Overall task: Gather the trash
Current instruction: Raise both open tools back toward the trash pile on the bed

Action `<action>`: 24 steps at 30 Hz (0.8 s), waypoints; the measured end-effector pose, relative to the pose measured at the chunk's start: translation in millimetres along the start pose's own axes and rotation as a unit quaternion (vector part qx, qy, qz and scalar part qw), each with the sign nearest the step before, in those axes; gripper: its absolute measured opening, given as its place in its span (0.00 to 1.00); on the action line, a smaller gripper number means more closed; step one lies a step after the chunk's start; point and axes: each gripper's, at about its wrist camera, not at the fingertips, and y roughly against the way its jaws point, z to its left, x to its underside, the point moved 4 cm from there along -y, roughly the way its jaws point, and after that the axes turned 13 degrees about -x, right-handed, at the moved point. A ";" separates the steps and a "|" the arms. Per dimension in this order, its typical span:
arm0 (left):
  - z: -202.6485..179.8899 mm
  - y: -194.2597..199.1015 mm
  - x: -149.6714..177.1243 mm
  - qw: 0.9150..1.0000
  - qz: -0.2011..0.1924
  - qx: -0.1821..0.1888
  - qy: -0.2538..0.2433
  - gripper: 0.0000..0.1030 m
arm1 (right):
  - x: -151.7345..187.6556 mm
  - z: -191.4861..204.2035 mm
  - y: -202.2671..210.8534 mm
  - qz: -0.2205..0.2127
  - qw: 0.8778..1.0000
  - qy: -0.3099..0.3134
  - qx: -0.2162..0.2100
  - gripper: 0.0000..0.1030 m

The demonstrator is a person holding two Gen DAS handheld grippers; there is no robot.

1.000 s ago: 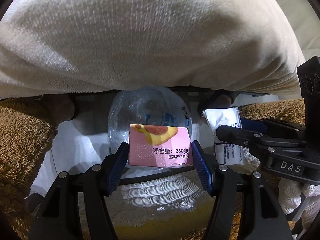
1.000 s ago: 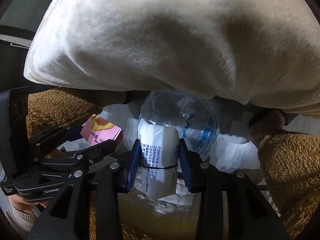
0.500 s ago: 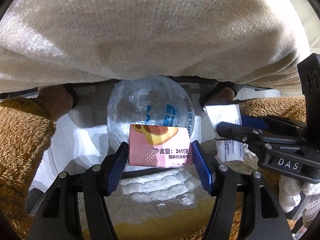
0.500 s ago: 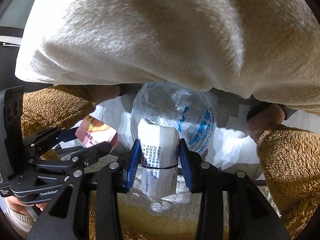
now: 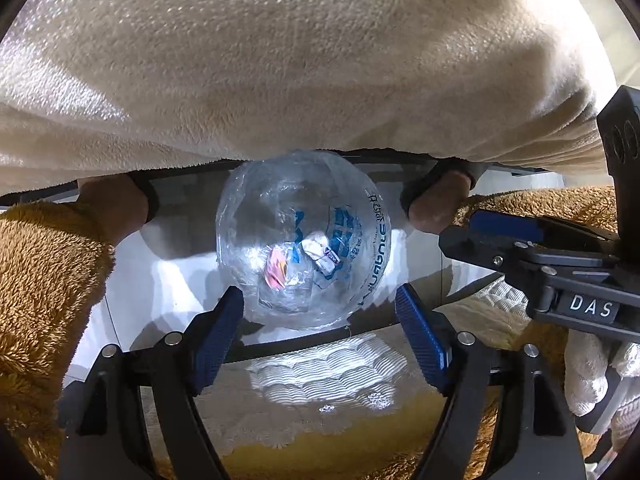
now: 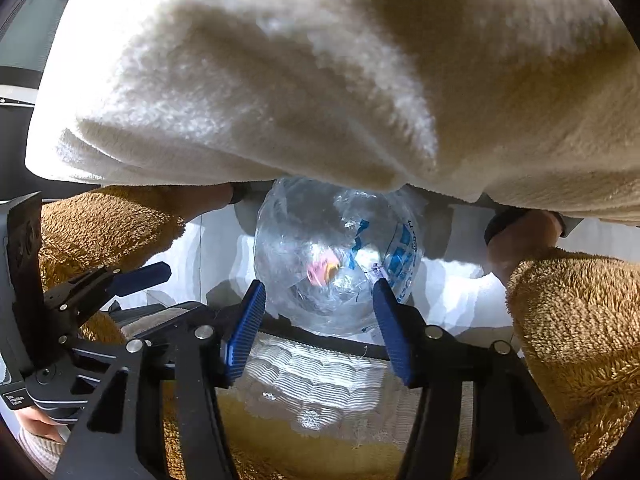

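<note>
Lying beyond both tools [image 5: 320, 320]: trash [image 5: 276, 270].

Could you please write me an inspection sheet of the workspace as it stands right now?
Surface: white quilted cloth with a yellow border below both grippers; pale floor beyond it.
Job's things: clear plastic bag with blue print stands open below; a pink wrapper and a white packet lie inside it.
Clutter: nothing seen.
Grippers: left gripper open and empty above the bag; right gripper open and empty, beside it.
Cables: nothing seen.
Surroundings: cream fleece garment fills the upper view; brown fleece sleeves at the sides; a white-gloved hand holds the right gripper.
</note>
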 end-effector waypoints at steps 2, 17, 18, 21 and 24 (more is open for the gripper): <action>-0.2 1.5 -0.6 1.000 -0.005 0.000 0.000 0.75 | -0.1 1.9 1.9 -0.005 1.000 0.008 0.004 0.54; -2.8 53.0 2.8 0.992 -0.121 0.036 -0.006 0.75 | 16.4 37.7 58.5 -0.105 0.992 0.072 -0.012 0.54; -3.2 59.4 3.9 0.990 -0.133 0.045 -0.006 0.75 | 18.2 40.1 64.9 -0.115 0.990 0.076 -0.014 0.54; -2.7 79.1 6.5 0.983 -0.171 0.061 -0.006 0.75 | 23.4 49.7 86.5 -0.148 0.985 0.091 -0.021 0.54; -1.4 100.6 8.4 0.975 -0.211 0.072 -0.009 0.75 | 28.4 60.3 110.4 -0.184 0.976 0.112 -0.019 0.54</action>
